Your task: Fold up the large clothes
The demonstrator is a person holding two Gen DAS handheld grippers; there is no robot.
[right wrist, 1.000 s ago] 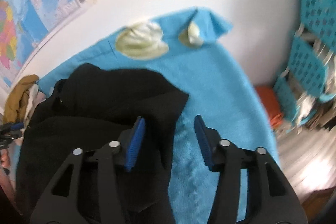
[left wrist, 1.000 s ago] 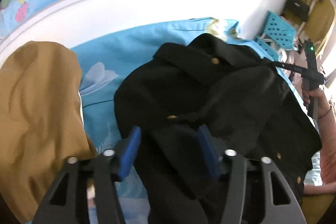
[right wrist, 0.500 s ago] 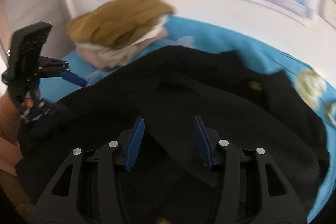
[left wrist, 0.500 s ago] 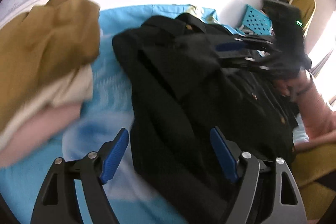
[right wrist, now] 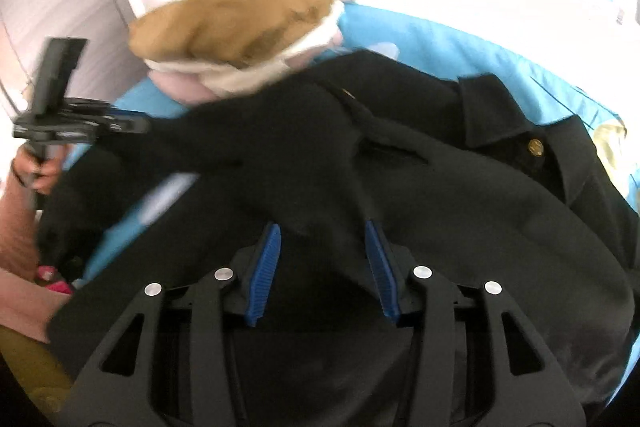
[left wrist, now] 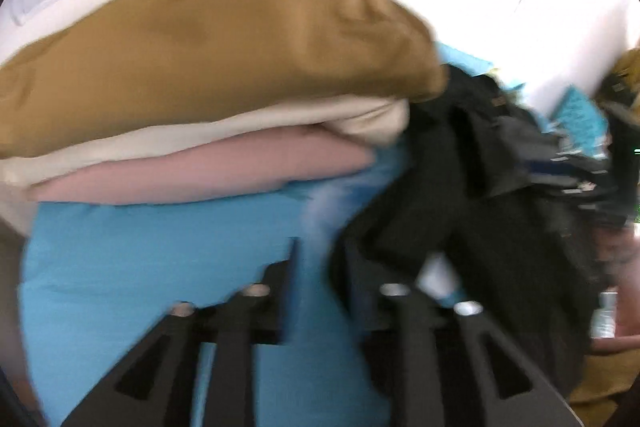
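Left gripper (left wrist: 316,267) swung from wide to narrow, pinching black coat (right wrist: 440,207) edge; right gripper (right wrist: 322,259) wide, empty; fold starting.

A bright blue cloth-covered surface (left wrist: 140,251) fills the lower left of the left wrist view. On it, upper left, sits a stack of folded clothes (left wrist: 208,115): brown on top, cream beneath, pink lowest. A black buttoned coat (right wrist: 460,195) spreads across the blue surface at centre and right of the right wrist view.
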